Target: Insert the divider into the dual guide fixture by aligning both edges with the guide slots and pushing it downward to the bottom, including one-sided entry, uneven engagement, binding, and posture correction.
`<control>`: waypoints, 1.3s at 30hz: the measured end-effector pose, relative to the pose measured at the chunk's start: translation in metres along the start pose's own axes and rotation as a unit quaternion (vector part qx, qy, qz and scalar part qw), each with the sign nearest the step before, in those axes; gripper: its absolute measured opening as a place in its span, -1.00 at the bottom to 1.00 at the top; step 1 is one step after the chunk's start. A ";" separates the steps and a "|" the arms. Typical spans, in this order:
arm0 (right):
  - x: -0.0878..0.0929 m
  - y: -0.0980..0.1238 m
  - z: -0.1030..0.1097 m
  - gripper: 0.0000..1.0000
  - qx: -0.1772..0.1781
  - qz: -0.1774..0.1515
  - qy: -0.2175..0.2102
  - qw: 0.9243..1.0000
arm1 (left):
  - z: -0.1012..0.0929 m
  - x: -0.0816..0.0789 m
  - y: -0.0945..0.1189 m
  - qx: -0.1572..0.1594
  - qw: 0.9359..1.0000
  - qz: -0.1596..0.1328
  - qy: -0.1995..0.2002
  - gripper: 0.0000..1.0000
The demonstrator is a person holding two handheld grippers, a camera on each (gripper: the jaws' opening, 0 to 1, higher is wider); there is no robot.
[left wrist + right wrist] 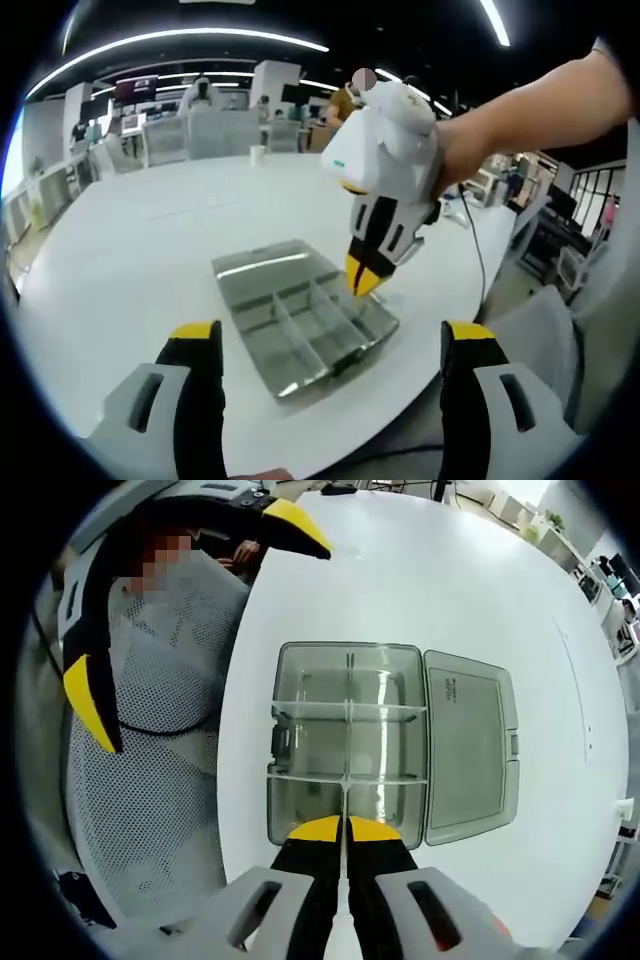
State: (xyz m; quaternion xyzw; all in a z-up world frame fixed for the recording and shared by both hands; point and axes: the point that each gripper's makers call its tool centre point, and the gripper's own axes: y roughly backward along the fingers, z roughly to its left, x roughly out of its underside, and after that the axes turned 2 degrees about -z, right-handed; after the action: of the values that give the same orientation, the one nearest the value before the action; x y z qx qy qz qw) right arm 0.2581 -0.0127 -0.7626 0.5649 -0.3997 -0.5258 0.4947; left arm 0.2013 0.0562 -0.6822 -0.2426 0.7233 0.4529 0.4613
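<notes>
My right gripper (pixel 346 827) pinches the clear divider (pixel 346 802) over the box (pixel 300 680); left gripper (pixel 330 335) spread; lid (pixel 465 745) embossing unreadable.

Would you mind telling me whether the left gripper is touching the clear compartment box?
Apart. In the left gripper view, the left gripper is open, its jaws standing either side of the clear compartment box with bare white table between each tip and the box.

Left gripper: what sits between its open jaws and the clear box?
Bare white table in the left gripper view; nothing lies between the left gripper and the clear box.
</notes>
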 end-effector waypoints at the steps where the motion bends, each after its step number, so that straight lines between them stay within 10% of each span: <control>1: 0.001 0.000 0.000 -1.00 0.000 -0.001 0.002 1.000 | 0.000 0.000 0.000 0.000 1.000 -0.001 0.001 0.76; 39: 0.003 -0.021 0.000 -1.00 0.004 0.006 0.010 1.000 | 0.004 0.003 0.002 -0.004 1.000 0.005 0.002 0.76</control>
State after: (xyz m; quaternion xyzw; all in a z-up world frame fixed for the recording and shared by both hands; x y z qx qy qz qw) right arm 0.2567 -0.0117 -0.7835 0.5695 -0.4007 -0.5153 0.4996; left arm 0.2006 0.0606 -0.6848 -0.2419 0.7235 0.4580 0.4564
